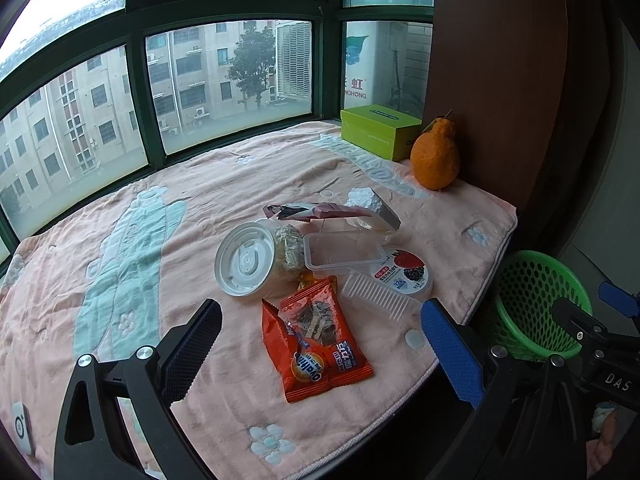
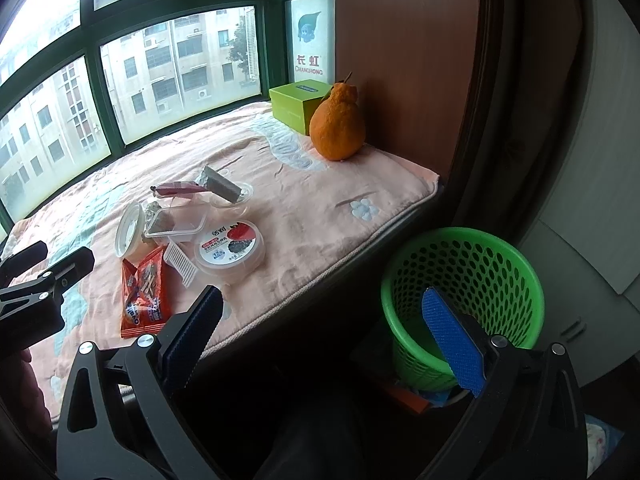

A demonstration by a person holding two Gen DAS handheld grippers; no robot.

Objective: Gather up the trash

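Left gripper: my jaws wide apart, empty, over the orange wrapper.
Right gripper: mine, apart, empty.
Trash: heaped mid-frame on blanket.
Bin: lower right.

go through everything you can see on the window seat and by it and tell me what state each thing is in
left gripper: open, empty
right gripper: open, empty
orange snack packet: lying flat on the blanket
white-lidded tub: on its side, lid on
clear plastic box: open, empty
yogurt cup: upright, foil on
green basket: upright on the floor
green tissue box: closed
orange fruit: whole, upright
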